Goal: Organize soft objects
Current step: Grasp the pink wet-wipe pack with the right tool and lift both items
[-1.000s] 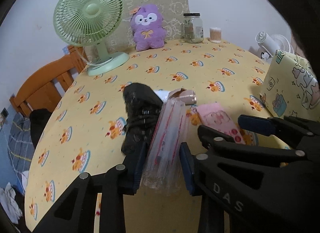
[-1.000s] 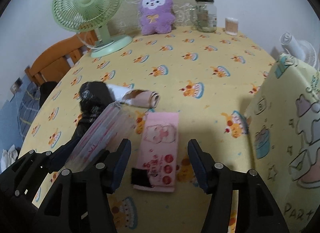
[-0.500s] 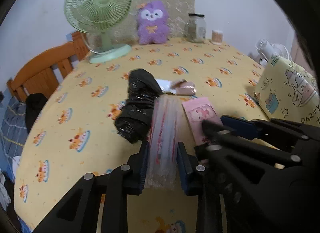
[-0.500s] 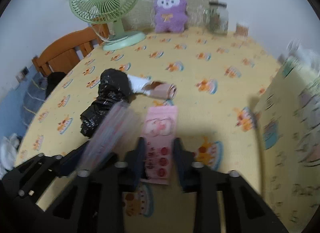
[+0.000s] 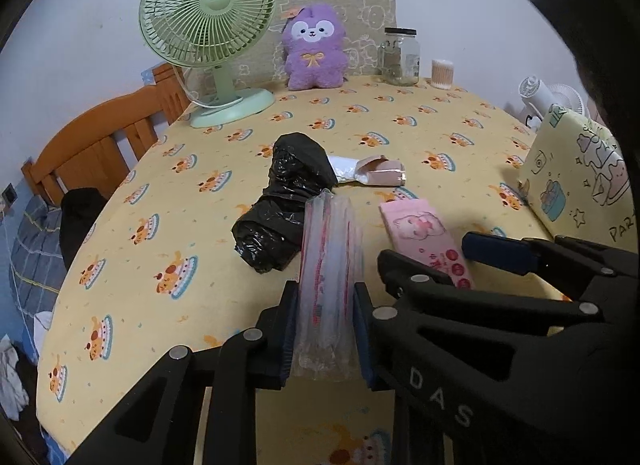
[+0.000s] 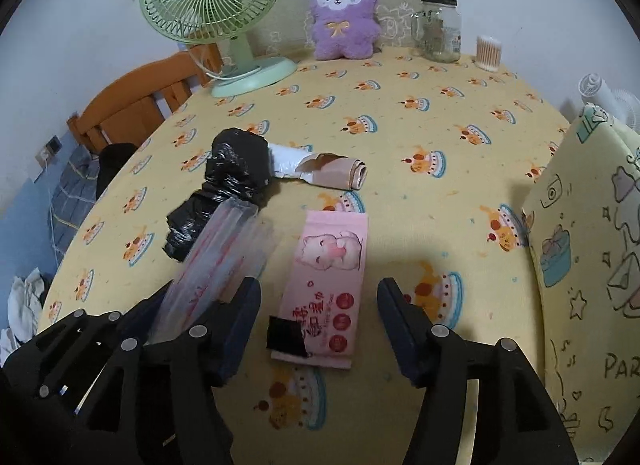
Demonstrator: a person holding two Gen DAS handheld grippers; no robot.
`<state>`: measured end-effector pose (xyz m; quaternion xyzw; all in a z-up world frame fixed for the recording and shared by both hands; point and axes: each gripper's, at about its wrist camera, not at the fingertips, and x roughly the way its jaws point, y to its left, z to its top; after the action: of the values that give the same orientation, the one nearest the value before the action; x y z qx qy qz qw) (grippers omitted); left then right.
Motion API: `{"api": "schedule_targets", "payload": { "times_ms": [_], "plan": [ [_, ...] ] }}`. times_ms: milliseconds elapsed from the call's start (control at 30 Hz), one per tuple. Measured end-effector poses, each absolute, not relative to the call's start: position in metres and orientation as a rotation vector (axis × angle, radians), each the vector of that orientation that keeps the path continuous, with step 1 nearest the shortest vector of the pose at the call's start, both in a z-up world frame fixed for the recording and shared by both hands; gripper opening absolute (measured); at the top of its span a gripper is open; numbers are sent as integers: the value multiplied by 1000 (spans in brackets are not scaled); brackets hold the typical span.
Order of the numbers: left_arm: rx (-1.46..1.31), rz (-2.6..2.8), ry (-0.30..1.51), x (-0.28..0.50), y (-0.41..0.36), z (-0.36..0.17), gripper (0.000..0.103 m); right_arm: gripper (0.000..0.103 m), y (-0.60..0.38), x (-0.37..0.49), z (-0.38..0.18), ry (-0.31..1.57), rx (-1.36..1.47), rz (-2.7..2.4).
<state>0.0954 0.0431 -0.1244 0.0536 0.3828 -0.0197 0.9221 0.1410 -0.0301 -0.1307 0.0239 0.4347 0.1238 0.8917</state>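
My left gripper (image 5: 325, 331) is shut on a clear plastic bag roll with red print (image 5: 329, 261), held above the table; it also shows in the right wrist view (image 6: 218, 261). My right gripper (image 6: 318, 329) is open, its fingers on either side of a pink tissue pack (image 6: 326, 289) that lies flat on the cloth; the pack also shows in the left wrist view (image 5: 424, 239). A black bag roll (image 5: 286, 201) (image 6: 224, 189) and a white and beige roll (image 5: 370, 175) (image 6: 320, 171) lie beyond them.
A yellow patterned storage box (image 6: 588, 265) (image 5: 580, 181) stands at the right. A green fan (image 5: 212, 45), a purple plush toy (image 5: 314, 47), a glass jar (image 5: 400, 55) and a cotton swab tub (image 5: 442, 73) stand at the back. A wooden chair (image 5: 100, 141) is at the left edge.
My right gripper closed partway around the pink pack half a second ago and has opened wide again. Both grippers pulled back a little; the left one keeps the clear roll.
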Motion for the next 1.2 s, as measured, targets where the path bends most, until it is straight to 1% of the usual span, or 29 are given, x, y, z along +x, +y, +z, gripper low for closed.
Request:
{"api": "schedule_targets", "payload": {
  "times_ms": [67, 100, 167, 200, 600, 1200],
  "plan": [
    [108, -39, 784, 97, 45, -125, 26, 64, -28, 143, -132, 901, 44, 248],
    [107, -40, 783, 98, 46, -125, 26, 62, -27, 145, -132, 900, 41, 245],
    [101, -44, 783, 99, 48, -125, 26, 51, -25, 147, -131, 899, 42, 247],
    [97, -46, 783, 100, 49, -125, 26, 42, -24, 149, -132, 902, 36, 241],
    [95, -54, 773, 95, 41, -121, 24, 40, -31, 140, -125, 878, 25, 227],
    [51, -73, 688, 72, 22, -80, 24, 40, -55, 106, -79, 754, 19, 199]
  ]
}}
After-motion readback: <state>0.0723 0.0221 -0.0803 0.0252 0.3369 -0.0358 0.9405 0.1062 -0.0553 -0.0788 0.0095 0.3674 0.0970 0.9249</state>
